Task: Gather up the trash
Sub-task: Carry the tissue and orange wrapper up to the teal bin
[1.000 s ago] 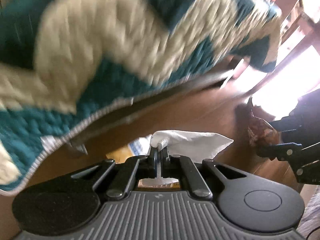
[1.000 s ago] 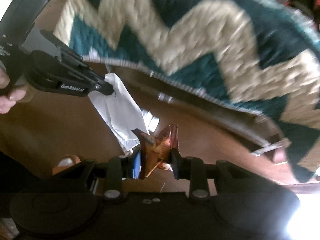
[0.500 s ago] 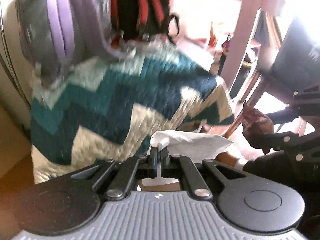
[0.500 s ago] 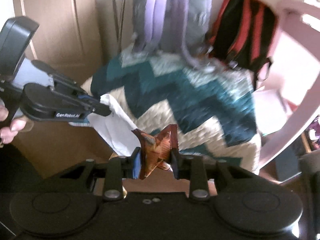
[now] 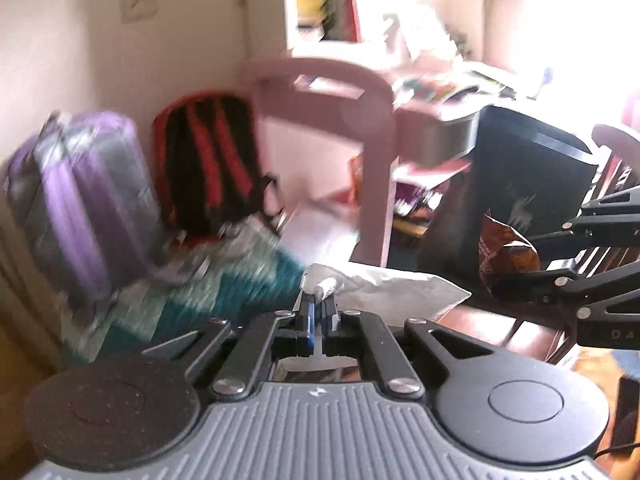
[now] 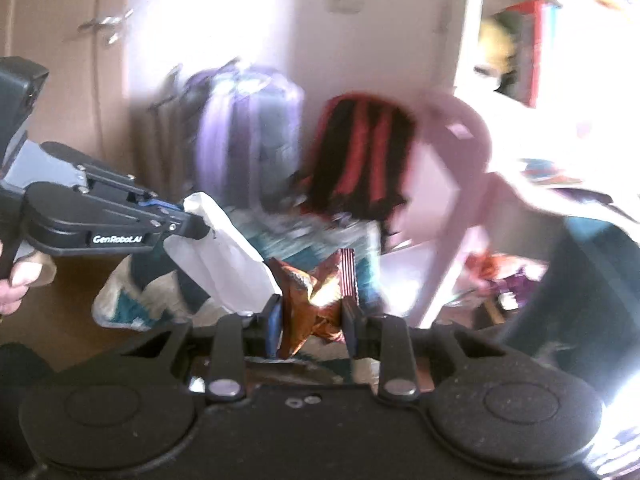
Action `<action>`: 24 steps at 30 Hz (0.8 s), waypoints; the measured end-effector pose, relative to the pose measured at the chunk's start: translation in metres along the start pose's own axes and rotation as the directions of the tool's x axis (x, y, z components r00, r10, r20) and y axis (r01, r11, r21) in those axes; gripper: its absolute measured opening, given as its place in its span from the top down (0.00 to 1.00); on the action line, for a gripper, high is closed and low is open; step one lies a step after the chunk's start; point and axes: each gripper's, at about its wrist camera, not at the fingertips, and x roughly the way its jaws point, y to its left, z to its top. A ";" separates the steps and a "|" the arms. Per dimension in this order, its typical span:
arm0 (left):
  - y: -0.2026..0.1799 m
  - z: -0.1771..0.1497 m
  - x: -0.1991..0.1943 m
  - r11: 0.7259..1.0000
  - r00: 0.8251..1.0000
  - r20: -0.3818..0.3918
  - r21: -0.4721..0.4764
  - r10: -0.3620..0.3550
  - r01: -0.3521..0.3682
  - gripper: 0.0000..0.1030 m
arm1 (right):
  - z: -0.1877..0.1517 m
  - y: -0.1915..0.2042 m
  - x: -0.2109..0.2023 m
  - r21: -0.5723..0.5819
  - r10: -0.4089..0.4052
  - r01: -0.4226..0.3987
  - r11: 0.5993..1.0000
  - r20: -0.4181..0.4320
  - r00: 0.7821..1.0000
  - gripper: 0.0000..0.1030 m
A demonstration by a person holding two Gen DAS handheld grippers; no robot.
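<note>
**Both pieces of trash in hand, carried through the room**

Room, largest first. Pink chair (image 5: 320,92) at 12 o'clock in the left wrist view. Black bin (image 5: 520,184) at 2 o'clock, beside the chair. Purple backpack (image 5: 80,200) at 9 o'clock and red-and-black backpack (image 5: 208,160) at 10 o'clock, both against the wall. Teal-and-cream zigzag blanket (image 5: 240,288) lies below the two bags. All background is motion-blurred.

Left gripper (image 5: 318,300): tongs pressed together on a corner of the white paper (image 5: 392,292). The sheet fans out toward 3 o'clock, long axis roughly level in that view. In the right wrist view it hangs from the tips down toward 4 o'clock, nearly touching the wrapper.

Right gripper (image 6: 312,312): tongs partly apart, clamped on the brown snack wrapper (image 6: 316,292), which fills the gap. The wrapper stands upright, crimped end pointing to 12 o'clock, long axis vertical, crumpled at the waist. A hand (image 6: 16,280) shows at 9 o'clock on the other tool's handle.

Step, judged: pickup done, transport under way. The black bin looks like the likely destination, but its opening is not visible. The next move calls for bringing both loads above that opening, then releasing; the paper is light and may drift or cling to the pads.
</note>
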 end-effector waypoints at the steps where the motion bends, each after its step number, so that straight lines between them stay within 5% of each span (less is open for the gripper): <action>1: -0.011 0.012 -0.001 1.000 1.000 0.015 0.003 -0.014 0.014 0.97 | 0.003 -0.010 -0.007 0.013 -0.016 0.016 1.000 0.011 1.000 0.72; 13: -0.136 0.140 0.028 0.989 0.982 0.132 0.076 -0.137 0.128 0.97 | 0.018 -0.147 -0.076 0.173 -0.283 0.267 0.948 0.070 0.957 0.72; 24: -0.238 0.212 0.091 0.974 0.975 0.125 0.156 -0.184 0.163 0.97 | 0.004 -0.243 -0.067 0.237 -0.402 0.398 0.886 -0.033 0.915 0.71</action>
